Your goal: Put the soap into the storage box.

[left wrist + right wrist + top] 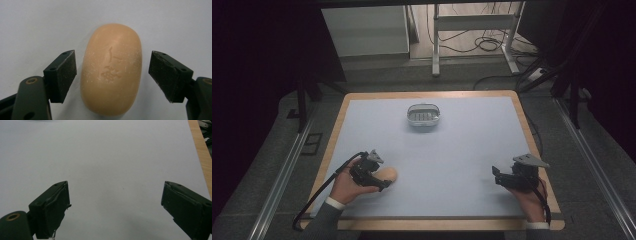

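at the near left corner of the pale blue worktop, the left gripper lay low over a peach-coloured oval bar of soap, its jaws spread wide to either side of the bar. in the left gripper view the soap sat flat on the surface between the two black pads, a sliver of bare worktop showing on each side, so neither pad touched it; a stamped mark showed on its upper face. the person's left hand held the tool just inside the wooden border that ran along the worktop's left side, the cable looping off toward the front edge.

at the near right corner the right gripper rested in the person's right hand, close to the right wooden edge, its jaws also standing wide and holding nothing. the right gripper view showed its two pads over bare surface, with the wooden strip running along the upper right.

toward the far edge, about midway across, sat a small clear oval dish, well apart from both tools. between the two hands and out to the dish the surface lay bare. beyond the worktop's far edge stood the legs of a white frame and loose cables on the floor.
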Demonstrator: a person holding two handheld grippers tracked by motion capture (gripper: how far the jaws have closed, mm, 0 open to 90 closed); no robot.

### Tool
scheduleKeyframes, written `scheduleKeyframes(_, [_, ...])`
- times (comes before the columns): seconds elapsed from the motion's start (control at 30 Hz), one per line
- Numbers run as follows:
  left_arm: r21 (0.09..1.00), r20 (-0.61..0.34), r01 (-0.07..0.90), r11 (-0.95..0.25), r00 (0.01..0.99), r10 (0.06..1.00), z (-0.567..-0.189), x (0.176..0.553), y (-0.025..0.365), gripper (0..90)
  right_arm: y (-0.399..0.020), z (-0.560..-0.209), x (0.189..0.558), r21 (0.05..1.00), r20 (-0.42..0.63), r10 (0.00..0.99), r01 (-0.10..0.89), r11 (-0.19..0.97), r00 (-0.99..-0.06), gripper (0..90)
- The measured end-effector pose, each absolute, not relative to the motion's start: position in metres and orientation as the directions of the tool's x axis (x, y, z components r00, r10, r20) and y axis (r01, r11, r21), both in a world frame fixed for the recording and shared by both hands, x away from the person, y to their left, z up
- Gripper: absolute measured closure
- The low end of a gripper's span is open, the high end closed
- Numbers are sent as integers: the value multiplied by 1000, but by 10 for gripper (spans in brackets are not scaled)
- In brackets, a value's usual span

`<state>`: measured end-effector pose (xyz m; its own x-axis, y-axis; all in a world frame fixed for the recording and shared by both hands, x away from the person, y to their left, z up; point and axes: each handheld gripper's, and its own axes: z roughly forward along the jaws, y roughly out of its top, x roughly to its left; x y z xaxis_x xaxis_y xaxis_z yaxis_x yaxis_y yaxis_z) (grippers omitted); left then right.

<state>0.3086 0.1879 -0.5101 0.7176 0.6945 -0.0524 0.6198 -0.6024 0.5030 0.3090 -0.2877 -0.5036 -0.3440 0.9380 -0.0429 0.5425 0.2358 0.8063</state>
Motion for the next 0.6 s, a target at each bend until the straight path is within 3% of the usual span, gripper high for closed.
scheduleKeyframes(0.6, [474, -50, 627, -618, 720, 692, -521, 311, 185, 289, -289, -504, 309, 806, -46, 939, 543, 237, -342, 81])
